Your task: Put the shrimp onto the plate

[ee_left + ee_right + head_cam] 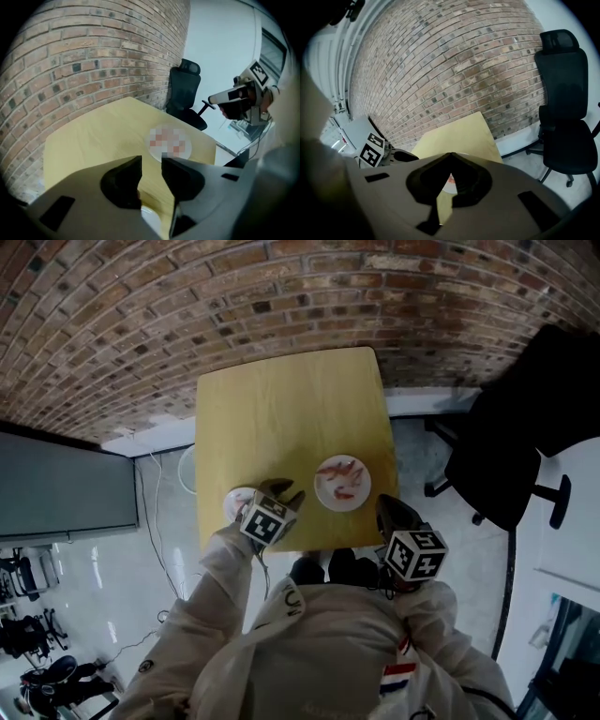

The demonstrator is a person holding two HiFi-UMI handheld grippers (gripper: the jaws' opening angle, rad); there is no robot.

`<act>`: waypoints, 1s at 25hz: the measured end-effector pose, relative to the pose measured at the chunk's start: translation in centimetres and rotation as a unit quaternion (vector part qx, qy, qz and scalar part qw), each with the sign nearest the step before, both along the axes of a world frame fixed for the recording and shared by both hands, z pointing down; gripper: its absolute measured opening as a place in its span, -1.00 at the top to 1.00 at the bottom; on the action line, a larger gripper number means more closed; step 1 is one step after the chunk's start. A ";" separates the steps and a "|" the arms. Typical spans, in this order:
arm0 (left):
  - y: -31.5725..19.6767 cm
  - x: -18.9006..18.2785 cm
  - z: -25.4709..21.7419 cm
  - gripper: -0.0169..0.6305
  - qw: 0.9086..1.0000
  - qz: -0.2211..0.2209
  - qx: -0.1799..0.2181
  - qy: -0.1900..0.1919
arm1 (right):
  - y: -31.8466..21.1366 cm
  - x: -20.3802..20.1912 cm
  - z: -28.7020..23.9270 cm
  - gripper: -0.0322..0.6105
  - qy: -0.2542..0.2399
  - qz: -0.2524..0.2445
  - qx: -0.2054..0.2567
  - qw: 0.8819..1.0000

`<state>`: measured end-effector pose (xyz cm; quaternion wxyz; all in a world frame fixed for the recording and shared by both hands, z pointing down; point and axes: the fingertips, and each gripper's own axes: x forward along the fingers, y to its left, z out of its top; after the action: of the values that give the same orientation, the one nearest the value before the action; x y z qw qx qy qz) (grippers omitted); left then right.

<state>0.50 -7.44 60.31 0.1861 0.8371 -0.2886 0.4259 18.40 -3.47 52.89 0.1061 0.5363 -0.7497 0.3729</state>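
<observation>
Right hand-held gripper (450, 155) at the desk's (281, 409) near edge, jaws closed tip to tip, empty. Left hand-held gripper (151, 161) by a small white dish (236, 502) — jaws apart, nothing between. Beyond them, shrimp (345, 480) lie on the plate (322, 495) — brick wall (187, 315) behind.

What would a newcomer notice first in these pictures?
Probably the white plate of pink shrimp on the yellow table, set against a brick wall. Then the two hand-held grippers at the table's near edge, each with a black-and-white marker cube: the left gripper overlapping a second plate, the right gripper just right of the shrimp plate.
</observation>
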 end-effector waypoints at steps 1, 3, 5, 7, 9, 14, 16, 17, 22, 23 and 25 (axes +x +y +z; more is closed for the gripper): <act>0.1 -0.6 -0.5 0.55 1.000 -0.007 0.008 0.004 | 0.1 -0.5 -0.2 0.83 0.000 -0.002 0.001 1.000; 0.5 -1.6 -1.6 0.58 1.000 -0.019 0.020 0.012 | 0.1 -1.7 -0.5 0.83 -0.002 -0.007 0.005 1.000; 0.8 -2.7 -2.4 0.60 0.999 -0.034 0.027 0.016 | 0.1 -3.0 -0.8 0.83 -0.003 -0.014 0.008 1.000; 1.0 -3.9 -3.1 0.64 0.998 -0.049 0.036 0.018 | 0.1 -4.2 -1.1 0.83 -0.004 -0.021 0.011 1.000; 1.0 -5.0 -3.9 0.67 0.996 -0.066 0.046 0.022 | 0.0 -5.3 -1.4 0.83 -0.004 -0.026 0.015 1.000; 1.3 -7.8 -5.5 0.74 0.990 -0.115 0.071 0.041 | 0.0 -7.8 -1.9 0.83 -0.001 -0.039 0.020 0.999; 1.4 -9.2 -6.0 0.78 0.986 -0.135 0.084 0.043 | 0.0 -8.8 -2.0 0.83 0.000 -0.045 0.021 0.999; 1.5 -9.9 -6.2 0.80 0.985 -0.144 0.090 0.043 | 0.1 -9.4 -2.1 0.83 0.001 -0.048 0.022 0.999; 2.5 -13.5 -6.9 0.83 0.977 -0.180 0.104 0.052 | 0.5 -12.3 -2.2 0.83 0.006 -0.061 0.023 0.998; 2.8 -14.2 -6.9 0.84 0.976 -0.185 0.105 0.053 | 0.6 -13.0 -2.3 0.83 0.007 -0.063 0.023 0.998; 3.4 -15.6 -6.9 0.85 0.974 -0.193 0.107 0.053 | 1.0 -14.3 -2.4 0.83 0.010 -0.066 0.024 0.997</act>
<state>-15.14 -4.01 53.40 0.1892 0.8021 -0.4785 0.3033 4.13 -2.46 50.54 0.1247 0.4915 -0.7912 0.3418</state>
